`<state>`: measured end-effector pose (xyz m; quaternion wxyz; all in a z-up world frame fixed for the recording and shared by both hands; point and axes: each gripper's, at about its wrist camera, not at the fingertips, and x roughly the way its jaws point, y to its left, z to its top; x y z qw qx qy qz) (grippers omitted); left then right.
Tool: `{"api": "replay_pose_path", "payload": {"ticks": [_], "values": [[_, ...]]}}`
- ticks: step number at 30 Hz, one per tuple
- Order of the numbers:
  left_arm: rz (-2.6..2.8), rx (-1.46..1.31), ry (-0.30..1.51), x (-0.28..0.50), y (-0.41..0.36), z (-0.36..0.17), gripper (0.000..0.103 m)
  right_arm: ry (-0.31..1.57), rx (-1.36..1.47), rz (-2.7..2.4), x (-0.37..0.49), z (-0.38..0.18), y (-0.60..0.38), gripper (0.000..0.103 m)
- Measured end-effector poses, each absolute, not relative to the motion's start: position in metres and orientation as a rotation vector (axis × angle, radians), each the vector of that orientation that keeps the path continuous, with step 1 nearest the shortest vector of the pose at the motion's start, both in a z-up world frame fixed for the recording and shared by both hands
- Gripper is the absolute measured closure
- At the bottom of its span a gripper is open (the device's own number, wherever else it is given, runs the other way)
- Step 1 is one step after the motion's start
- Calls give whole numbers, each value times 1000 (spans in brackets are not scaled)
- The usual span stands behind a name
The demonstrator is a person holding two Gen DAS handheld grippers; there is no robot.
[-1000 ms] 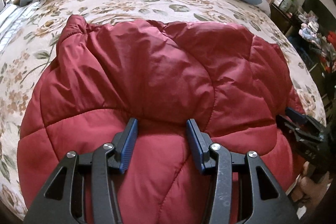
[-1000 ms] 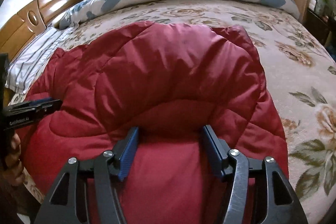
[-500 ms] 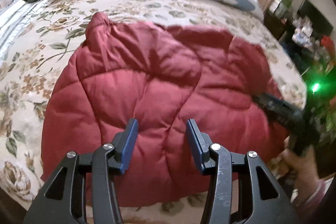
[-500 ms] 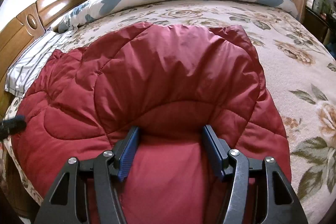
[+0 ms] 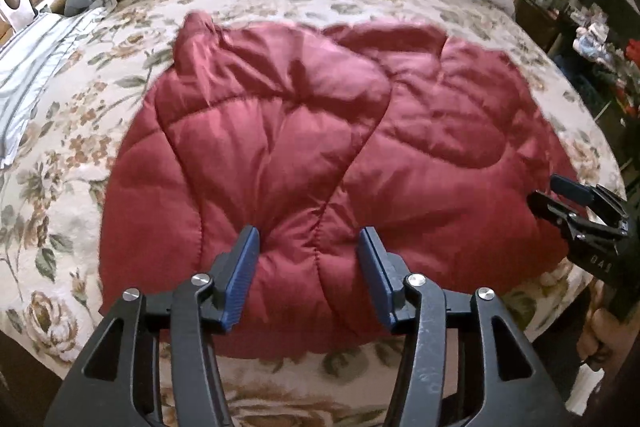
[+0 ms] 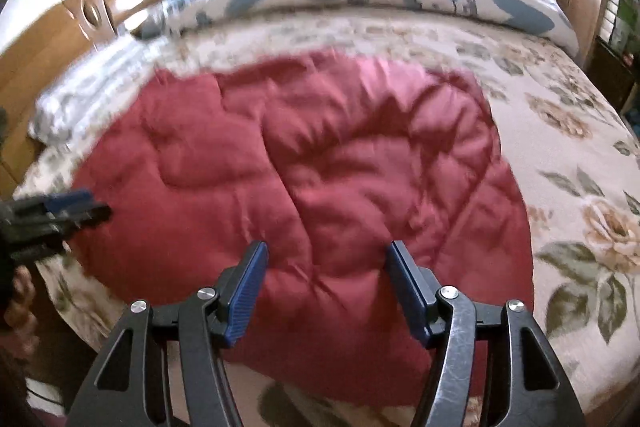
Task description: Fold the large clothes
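1. The red jacket (image 5: 320, 155) lies folded into a rounded bundle on the flowered bedspread (image 5: 80, 131), near the bed's front edge.
2. The left gripper (image 5: 308, 259) and right gripper (image 6: 324, 275) are both spread and hold nothing, above the jacket's near edge.
3. Folding looks nearly finished; next, probably a tidy-up.
4. Only the left view shows the jacket's bunched far corner.

Black-framed left tongs (image 5: 308, 267) and right tongs (image 6: 325, 281), ribbed blue pads (image 5: 240, 277), silver screws.
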<state>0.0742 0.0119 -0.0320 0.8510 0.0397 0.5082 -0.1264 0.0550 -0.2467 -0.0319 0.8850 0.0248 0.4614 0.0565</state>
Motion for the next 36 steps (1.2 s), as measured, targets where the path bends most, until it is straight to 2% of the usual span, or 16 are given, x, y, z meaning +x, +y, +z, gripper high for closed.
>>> {"api": "replay_pose_path", "payload": {"ticks": [8, 21, 25, 31, 36], "values": [[-255, 112, 1080, 80, 6, -44, 49, 970, 106, 110, 48, -56, -261, 40], [-203, 142, 1078, 82, -7, -48, 48, 950, 130, 108, 46, -60, -263, 39], [-203, 143, 1077, 82, -7, -48, 48, 952, 126, 95, 45, -51, -262, 39], [-203, 146, 1075, 82, -6, -47, 48, 852, 89, 148, 41, -15, -246, 37], [-205, 132, 1062, 82, -5, -44, 48, 891, 125, 178, 63, -21, -243, 37]]}}
